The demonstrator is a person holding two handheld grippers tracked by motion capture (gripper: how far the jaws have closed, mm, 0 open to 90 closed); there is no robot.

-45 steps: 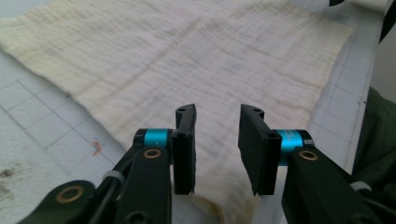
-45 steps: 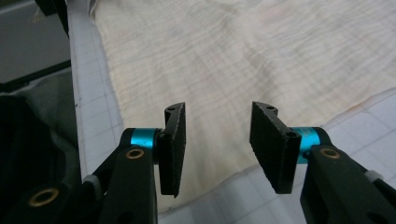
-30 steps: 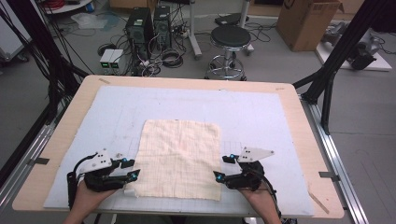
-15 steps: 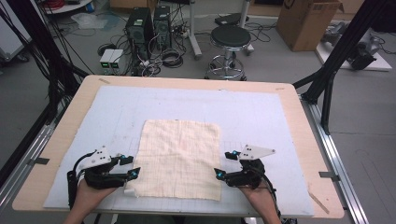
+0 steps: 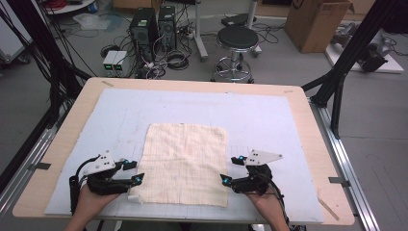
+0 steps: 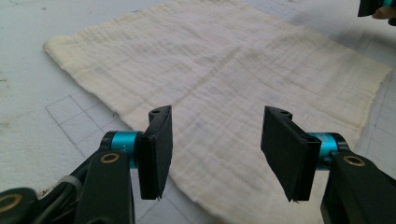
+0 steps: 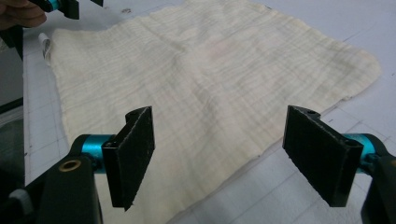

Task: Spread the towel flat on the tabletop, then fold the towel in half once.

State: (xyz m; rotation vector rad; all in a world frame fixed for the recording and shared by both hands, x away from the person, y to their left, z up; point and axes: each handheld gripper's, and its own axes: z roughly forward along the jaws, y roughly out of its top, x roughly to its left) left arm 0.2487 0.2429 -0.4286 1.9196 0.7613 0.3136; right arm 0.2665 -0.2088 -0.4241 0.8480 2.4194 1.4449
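Note:
A cream cloth [image 5: 185, 163] lies spread flat on the gridded mat [image 5: 269, 120]. My left gripper [image 5: 133, 171] sits at its near left edge and my right gripper [image 5: 230, 169] at its near right edge, both pointing inward. The left gripper view shows the left gripper [image 6: 224, 154] open, its jaws just opened wider, with the cloth [image 6: 224, 60] lying under the gap and not pinched. The right gripper [image 7: 233, 156] is likewise open after widening, hovering over the cloth's [image 7: 210, 60] edge. Each gripper view catches the other gripper far off: right gripper [image 6: 376, 7], left gripper [image 7: 60, 5].
The mat covers a wooden table [image 5: 312, 125] with bare rims. A small white tab [image 5: 132, 197] lies by the cloth's near left corner. Behind the table are a stool [image 5: 235, 41], computer towers [image 5: 154, 24] with cables, and a cardboard box [image 5: 317, 21].
Both grippers' jaws stand slightly wider apart than before. The hands and the cloth have stayed where they were.

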